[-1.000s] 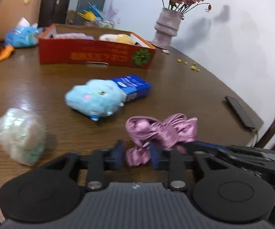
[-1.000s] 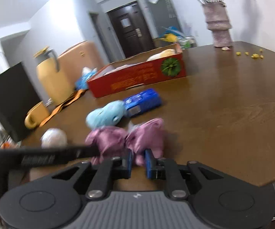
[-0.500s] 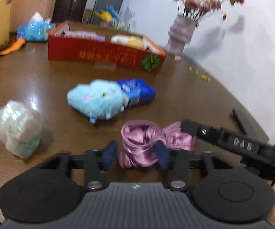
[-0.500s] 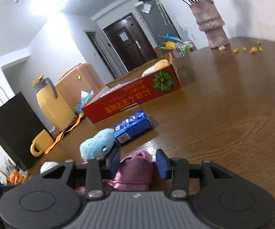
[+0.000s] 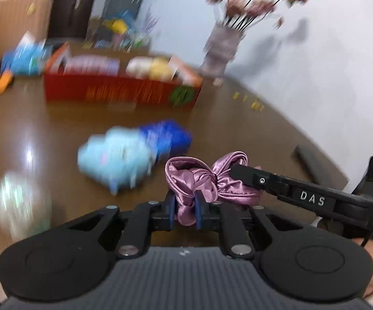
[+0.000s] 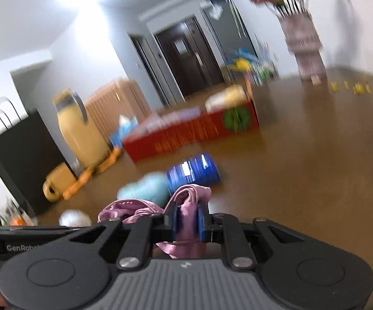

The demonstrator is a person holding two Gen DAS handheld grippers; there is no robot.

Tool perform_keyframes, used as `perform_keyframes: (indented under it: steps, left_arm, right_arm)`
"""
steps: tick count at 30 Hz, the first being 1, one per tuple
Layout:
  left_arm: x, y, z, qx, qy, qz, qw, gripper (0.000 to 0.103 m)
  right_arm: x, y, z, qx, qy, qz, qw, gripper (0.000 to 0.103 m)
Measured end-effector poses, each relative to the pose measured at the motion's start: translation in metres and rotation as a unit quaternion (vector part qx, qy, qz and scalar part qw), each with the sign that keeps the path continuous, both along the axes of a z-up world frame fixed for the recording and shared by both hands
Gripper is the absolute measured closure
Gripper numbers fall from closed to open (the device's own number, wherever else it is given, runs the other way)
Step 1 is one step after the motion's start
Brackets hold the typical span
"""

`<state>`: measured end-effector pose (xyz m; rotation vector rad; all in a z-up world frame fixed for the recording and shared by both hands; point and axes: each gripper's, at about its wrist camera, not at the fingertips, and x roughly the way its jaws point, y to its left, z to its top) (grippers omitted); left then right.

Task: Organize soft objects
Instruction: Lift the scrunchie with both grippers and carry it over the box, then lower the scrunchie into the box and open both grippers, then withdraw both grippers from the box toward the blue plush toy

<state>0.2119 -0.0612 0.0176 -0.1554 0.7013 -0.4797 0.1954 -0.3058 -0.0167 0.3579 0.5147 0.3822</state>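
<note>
A pink satin cloth (image 5: 199, 175), bunched like a bow, hangs just above the brown table (image 5: 44, 134). My left gripper (image 5: 185, 206) has its blue pads pressed on the cloth's left lobe, and its jaws are closing. My right gripper (image 5: 240, 171) comes in from the right and pinches the other lobe. In the right wrist view the cloth (image 6: 194, 193) is squeezed between the right gripper's (image 6: 188, 222) blue pads, and these jaws are closing too. Beyond the cloth lie a light blue plush toy (image 5: 114, 159) and a red box (image 5: 119, 91) holding soft items.
A blue packet (image 5: 169, 137) touches the plush. A white-green crinkly bundle (image 5: 18, 204) lies at the left. A flower vase (image 5: 221, 49) and a dark flat slab (image 5: 313, 162) sit along the right edge. A yellow jug (image 6: 80, 129), yellow mug (image 6: 57, 180) and black bag (image 6: 23, 155) stand far left.
Both grippers' jaws have narrowed onto the pink cloth, one on each lobe. The cloth has come up off the table with them. The background is now blurred by motion.
</note>
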Motion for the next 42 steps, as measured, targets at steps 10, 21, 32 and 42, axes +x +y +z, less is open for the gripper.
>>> perform_keyframes:
  steps: [10,21,32,42]
  left_arm:
    - [0.206,0.013,0.065,0.002,-0.018,0.004,0.9998,0.088]
    - [0.298,0.016,-0.002,0.083,0.062,0.057,0.9930,0.045]
    - [0.244,0.040,0.081,0.086,-0.028,0.067,0.9937,0.033]
    - [0.146,0.067,0.141,0.130,-0.100,0.101,0.9813,0.025]
  right_arm:
    - [0.199,0.021,0.082,-0.028,-0.038,0.001,0.999,0.088]
    - [0.318,0.080,0.009,-0.146,0.080,0.005,0.986,0.082]
    - [0.284,0.058,0.058,-0.149,0.040,0.003,0.988,0.041]
    - [0.161,0.005,0.168,-0.161,-0.074,-0.041,0.983,0.024]
